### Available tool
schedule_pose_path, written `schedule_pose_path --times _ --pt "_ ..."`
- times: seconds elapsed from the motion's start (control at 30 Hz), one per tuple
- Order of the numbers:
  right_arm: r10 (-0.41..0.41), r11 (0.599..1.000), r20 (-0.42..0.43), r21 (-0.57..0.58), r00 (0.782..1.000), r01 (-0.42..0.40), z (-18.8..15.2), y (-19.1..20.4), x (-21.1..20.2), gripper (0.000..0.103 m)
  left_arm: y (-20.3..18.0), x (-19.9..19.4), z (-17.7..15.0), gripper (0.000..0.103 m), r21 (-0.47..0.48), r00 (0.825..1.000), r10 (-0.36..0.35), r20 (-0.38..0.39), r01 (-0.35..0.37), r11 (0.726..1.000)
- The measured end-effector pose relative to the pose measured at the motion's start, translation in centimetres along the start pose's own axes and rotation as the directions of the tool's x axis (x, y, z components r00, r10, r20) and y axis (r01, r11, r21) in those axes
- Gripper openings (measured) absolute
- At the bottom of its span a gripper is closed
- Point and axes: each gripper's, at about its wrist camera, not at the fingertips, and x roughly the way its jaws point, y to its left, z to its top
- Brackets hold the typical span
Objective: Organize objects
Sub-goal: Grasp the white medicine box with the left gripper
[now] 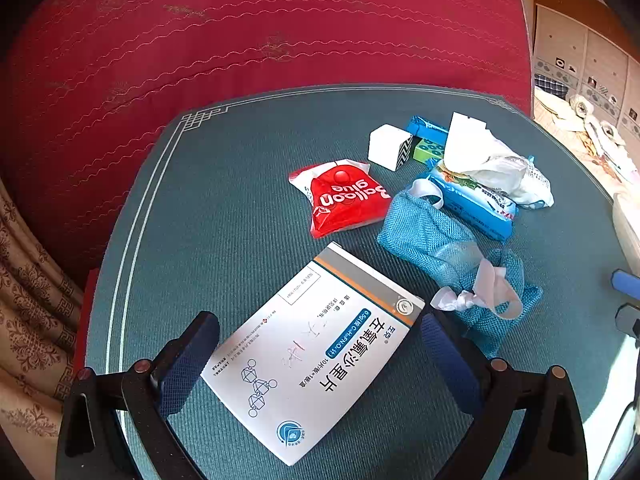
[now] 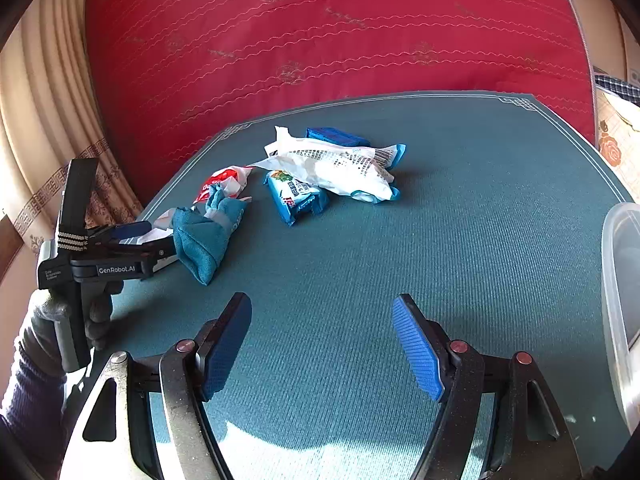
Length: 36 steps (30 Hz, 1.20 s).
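A white medicine box (image 1: 312, 360) with blue print lies flat and skewed on the teal table mat (image 1: 240, 200). My left gripper (image 1: 320, 320) is open and straddles the box, one blue pad on each side. Beyond the box lie a red Balloon glue packet (image 1: 344, 200), a blue mesh pouch (image 1: 436, 248) with white ribbon, a blue snack packet (image 1: 472, 204) and a crumpled white bag (image 1: 492, 164). In the right wrist view, my right gripper (image 2: 322, 302) stands open over bare mat. The left gripper (image 2: 120, 248) is at its left, beside the pouch (image 2: 204, 240).
A white cube (image 1: 386, 146) with a zigzag side, a green piece (image 1: 428, 150) and a blue packet (image 1: 426, 126) sit at the back. A clear plastic container (image 2: 618, 280) stands at the right edge. A red quilted cover (image 2: 320, 40) rises behind the table. A gloved hand (image 2: 44, 320) holds the left gripper.
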Motion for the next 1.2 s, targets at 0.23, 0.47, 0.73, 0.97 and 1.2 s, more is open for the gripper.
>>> schedule_pose_path --times 0.23,0.47,0.73,0.97,1.2 --pt "0.009 1.000 -0.009 -0.021 1.000 -0.009 0.0 0.7 0.5 0.074 -0.6 0.8 0.1 0.102 0.026 0.997 0.069 -0.028 -0.068 0.997" --pt "0.048 0.998 -0.030 -0.031 0.998 -0.049 0.8 1.9 1.6 0.074 -0.9 0.1 -0.1 0.077 -0.024 0.998 0.066 -0.023 -0.066 0.998" --pt "0.099 0.994 -0.028 -0.037 0.995 -0.100 2.6 3.4 3.2 0.074 -1.9 -0.7 -0.8 0.068 -0.064 0.997 0.080 -0.012 -0.081 0.995" --pt "0.177 0.984 -0.051 0.000 0.983 -0.178 5.6 4.9 5.9 0.074 -0.6 -1.4 -1.3 0.068 -0.128 0.990 0.138 -0.005 -0.137 0.982" --pt "0.244 0.969 -0.105 0.047 0.964 -0.241 7.5 6.6 9.9 0.074 1.0 -1.8 -2.0 0.068 -0.185 0.988 0.153 0.007 -0.149 0.971"
